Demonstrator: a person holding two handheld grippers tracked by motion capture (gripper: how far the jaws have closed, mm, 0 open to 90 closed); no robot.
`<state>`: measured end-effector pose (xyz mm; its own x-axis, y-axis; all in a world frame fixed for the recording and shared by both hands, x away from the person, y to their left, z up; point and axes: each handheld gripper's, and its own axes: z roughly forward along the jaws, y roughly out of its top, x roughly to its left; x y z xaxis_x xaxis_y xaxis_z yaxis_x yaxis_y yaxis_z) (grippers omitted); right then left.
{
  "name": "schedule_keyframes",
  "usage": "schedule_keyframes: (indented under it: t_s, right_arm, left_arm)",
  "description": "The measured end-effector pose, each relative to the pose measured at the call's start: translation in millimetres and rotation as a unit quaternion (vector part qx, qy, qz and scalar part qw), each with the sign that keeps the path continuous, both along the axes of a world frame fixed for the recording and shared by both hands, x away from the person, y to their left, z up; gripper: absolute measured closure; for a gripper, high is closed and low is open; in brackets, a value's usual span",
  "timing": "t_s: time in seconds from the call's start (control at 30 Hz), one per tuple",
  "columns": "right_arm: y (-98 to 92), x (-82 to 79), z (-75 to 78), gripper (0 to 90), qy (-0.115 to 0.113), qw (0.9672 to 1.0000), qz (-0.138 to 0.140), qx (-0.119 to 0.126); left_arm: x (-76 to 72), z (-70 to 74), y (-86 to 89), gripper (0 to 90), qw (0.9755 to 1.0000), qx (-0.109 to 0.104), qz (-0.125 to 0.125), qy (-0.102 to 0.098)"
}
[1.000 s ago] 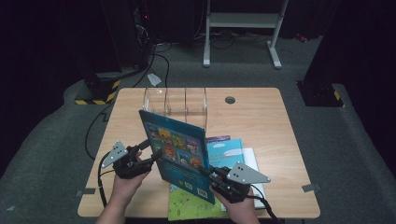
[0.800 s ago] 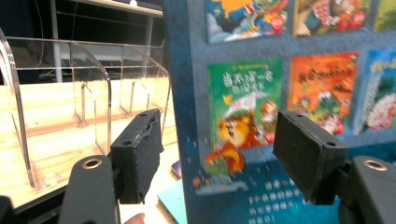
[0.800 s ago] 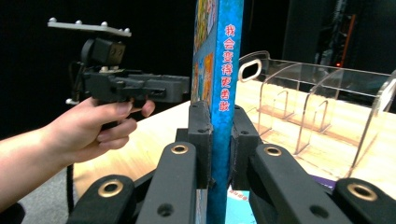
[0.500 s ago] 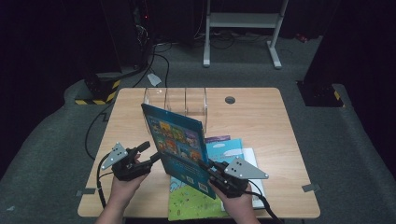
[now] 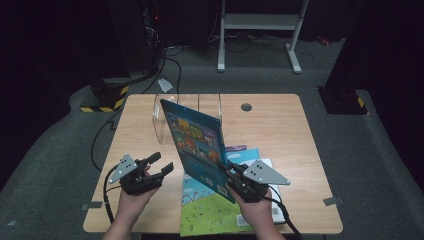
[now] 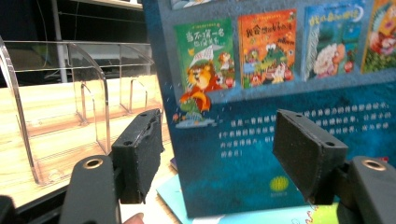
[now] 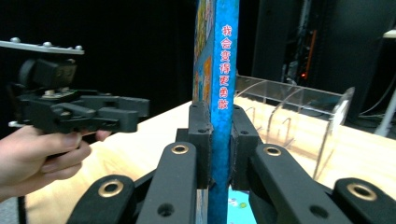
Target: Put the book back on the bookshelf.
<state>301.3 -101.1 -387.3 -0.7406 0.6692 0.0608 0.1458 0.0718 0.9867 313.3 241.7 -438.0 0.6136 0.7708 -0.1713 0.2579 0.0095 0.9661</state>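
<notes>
— What does the surface look like, and the room around it?

— A light wooden table (image 5: 280, 130) stands on grey carpet in a dark room, with a white metal frame (image 5: 260, 22) at the far side and cables on the floor to the far left. A clear acrylic file rack (image 5: 172, 112) sits at the table's far edge. Flat picture books (image 5: 210, 215) lie stacked at the near edge.

— And the hands?

— The right gripper (image 5: 231, 175) reaches in from the near edge, its jaws clamped on the spine of a blue picture book (image 5: 195, 142), low down near the bottom corner. The book stands upright above the flat stack, in front of the rack, its back cover facing left.

— The left one?

— The left gripper (image 5: 161, 167) sits near the left of the book, level, aimed at the cover. Its jaws stand apart with nothing between them, not touching the book.
</notes>
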Motion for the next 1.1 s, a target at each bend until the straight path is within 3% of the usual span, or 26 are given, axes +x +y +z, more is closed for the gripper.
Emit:
schedule_keyframes:
  t_s: [0.43,0.5,1.1]
  right_arm:
    - [-17.0,-0.9,-11.4,82.3,0.015,0.9996,-0.015,0.021]
    - [-17.8,-2.0,-12.7,82.2,0.017,0.9994,-0.019,0.023]
    - [-11.7,0.4,-8.6,81.8,0.003,0.9997,-0.019,0.013]
  left_arm:
    - [-2.4,4.4,-14.7,32.7,0.9999,0.007,-0.012,0.001]
    - [-3.1,4.5,-16.6,32.2,0.9997,0.02,-0.013,0.0]
    - [-21.8,18.5,-13.7,27.8,0.9997,0.023,0.002,-0.004]
